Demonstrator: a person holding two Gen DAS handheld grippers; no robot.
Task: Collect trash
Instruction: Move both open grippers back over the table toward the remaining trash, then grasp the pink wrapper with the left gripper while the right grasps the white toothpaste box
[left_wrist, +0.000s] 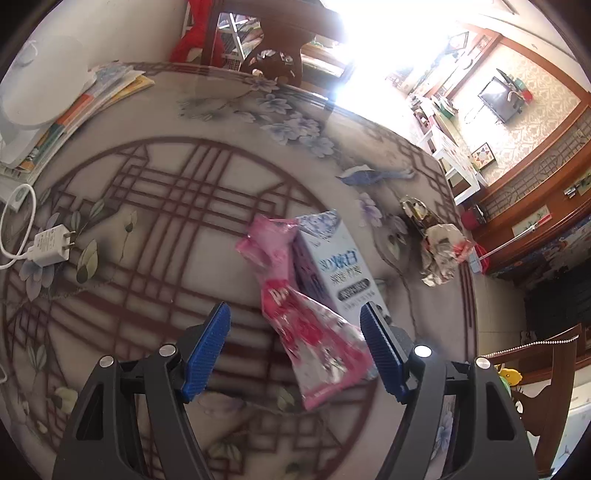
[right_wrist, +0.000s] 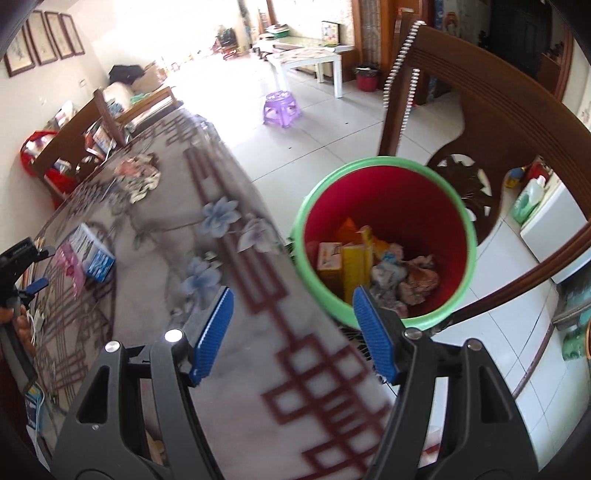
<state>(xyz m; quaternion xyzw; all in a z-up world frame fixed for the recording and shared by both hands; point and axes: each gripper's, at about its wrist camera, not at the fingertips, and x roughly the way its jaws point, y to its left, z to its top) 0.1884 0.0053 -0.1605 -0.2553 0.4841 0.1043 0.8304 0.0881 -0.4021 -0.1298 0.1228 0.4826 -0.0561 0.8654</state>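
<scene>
- My left gripper (left_wrist: 295, 349) was open, jaws spread to either side of the pink wrapper (left_wrist: 306, 325) without pressing on it; nothing was held.
- My right gripper (right_wrist: 291, 334) was open and empty too, over the edge of the surface (right_wrist: 258, 369).
- Just beyond the left gripper, the pink wrapper lay flat on the surface, touching the white toothpaste box (left_wrist: 332, 266), which lay beside it.
- Farther along the same surface lay 2 more pieces: a crumpled paper ball (left_wrist: 443, 254) and, just beyond it, a gold foil scrap (left_wrist: 417, 212).
- Beyond the right gripper, off the edge of the surface, the red bin with a green rim (right_wrist: 384, 240) stood on the floor beside a wooden chair (right_wrist: 491, 122).
- The bin already held yellow boxes and crumpled paper, so I judged the job partly done.
- At least 4 pieces were left on the surface; the pink wrapper looked like my next pick.
</scene>
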